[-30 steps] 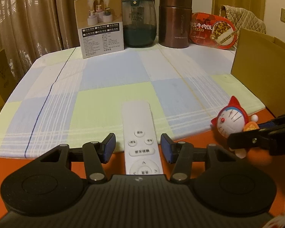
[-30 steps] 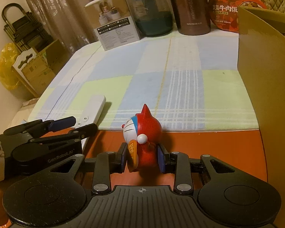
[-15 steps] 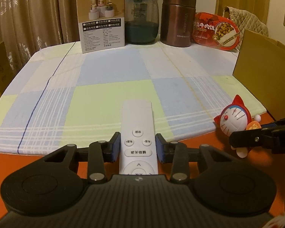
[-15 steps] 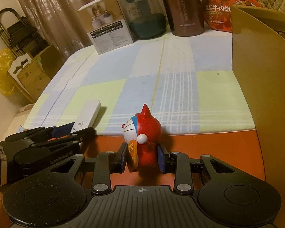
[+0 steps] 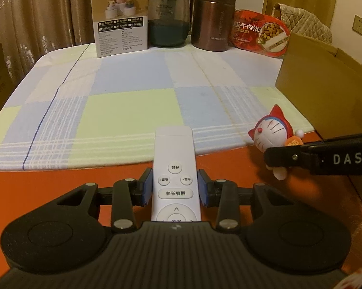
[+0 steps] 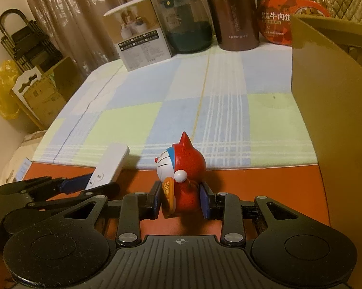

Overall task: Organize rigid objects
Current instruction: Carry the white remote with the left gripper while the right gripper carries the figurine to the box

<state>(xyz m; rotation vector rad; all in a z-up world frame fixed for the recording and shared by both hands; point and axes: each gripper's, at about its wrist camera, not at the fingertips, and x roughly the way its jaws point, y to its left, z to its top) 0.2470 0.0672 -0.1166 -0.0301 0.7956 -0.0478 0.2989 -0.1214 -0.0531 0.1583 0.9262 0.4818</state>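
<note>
Both grippers loaded at the desk's near edge.
Left gripper (image 5: pixel 175 190) fingers clamp the white remote (image 5: pixel 174 175); right gripper (image 6: pixel 181 201) fingers clamp the Doraemon figurine (image 6: pixel 184 175).

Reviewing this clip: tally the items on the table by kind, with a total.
Handheld items in the grippers: 2, white remote and Doraemon figure
Jars and flasks: 2, green glass jar and brown flask
Boxes and packages: 3, product box, red food package, cardboard box
Total: 7

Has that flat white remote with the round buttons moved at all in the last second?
Yes. The flat white remote has been lifted: in the right wrist view its far end now overlaps the checked tablecloth higher up, gripped by the left gripper.
</note>
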